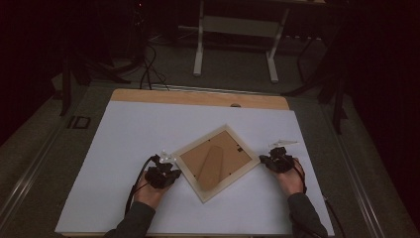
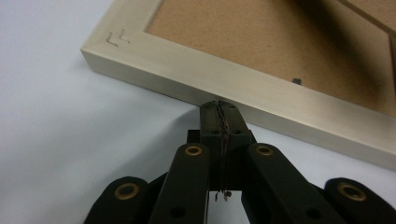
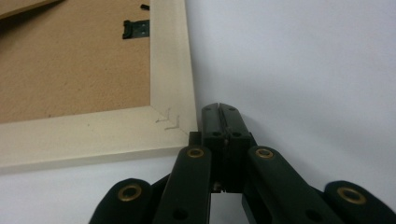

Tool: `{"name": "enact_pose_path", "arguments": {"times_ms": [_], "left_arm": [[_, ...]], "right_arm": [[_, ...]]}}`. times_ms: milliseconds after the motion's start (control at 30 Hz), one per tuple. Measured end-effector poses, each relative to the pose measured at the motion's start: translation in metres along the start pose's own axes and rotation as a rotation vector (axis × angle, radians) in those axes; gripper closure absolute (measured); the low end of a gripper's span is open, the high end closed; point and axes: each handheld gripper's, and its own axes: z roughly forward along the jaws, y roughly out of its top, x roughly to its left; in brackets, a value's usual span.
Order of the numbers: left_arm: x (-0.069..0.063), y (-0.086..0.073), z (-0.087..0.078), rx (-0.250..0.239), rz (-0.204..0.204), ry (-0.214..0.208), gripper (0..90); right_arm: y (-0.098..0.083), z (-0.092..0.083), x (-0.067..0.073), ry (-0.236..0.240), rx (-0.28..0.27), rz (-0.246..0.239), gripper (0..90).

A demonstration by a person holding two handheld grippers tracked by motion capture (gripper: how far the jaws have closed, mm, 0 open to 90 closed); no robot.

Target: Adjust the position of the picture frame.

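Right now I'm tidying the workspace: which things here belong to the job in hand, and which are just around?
In the job:
- picture frame, lying back up
- left gripper, shut, at its edge
- right gripper, shut, at its corner

Just around:
- white sheet underneath
- white table legs behind
- floor cables

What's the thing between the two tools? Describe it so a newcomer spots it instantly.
On the white table sheet, near the front edge, a picture frame lies face down, turned like a diamond. Pale wooden border, brown backing board with a fold-out stand; it lies between the left tool and the right tool.
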Motion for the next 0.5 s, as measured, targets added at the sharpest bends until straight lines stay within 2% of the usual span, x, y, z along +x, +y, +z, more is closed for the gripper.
{"name": "enact_pose_path", "arguments": {"times_ms": [167, 233, 500], "left_arm": [[0.003, 0.002, 0.002, -0.006, -0.021, -0.005, 90.0], [0.003, 0.005, 0.003, 0.0, -0.008, 0.009, 90.0], [0.005, 0.011, 0.009, -0.005, -0.001, 0.034, 90.0]], "right_arm": [[-0.002, -0.002, 0.001, 0.003, 0.001, -0.002, 90.0], [-0.003, -0.003, 0.004, -0.003, 0.001, -0.004, 90.0], [-0.008, -0.008, 0.008, 0.006, 0.012, -0.011, 90.0]]}}
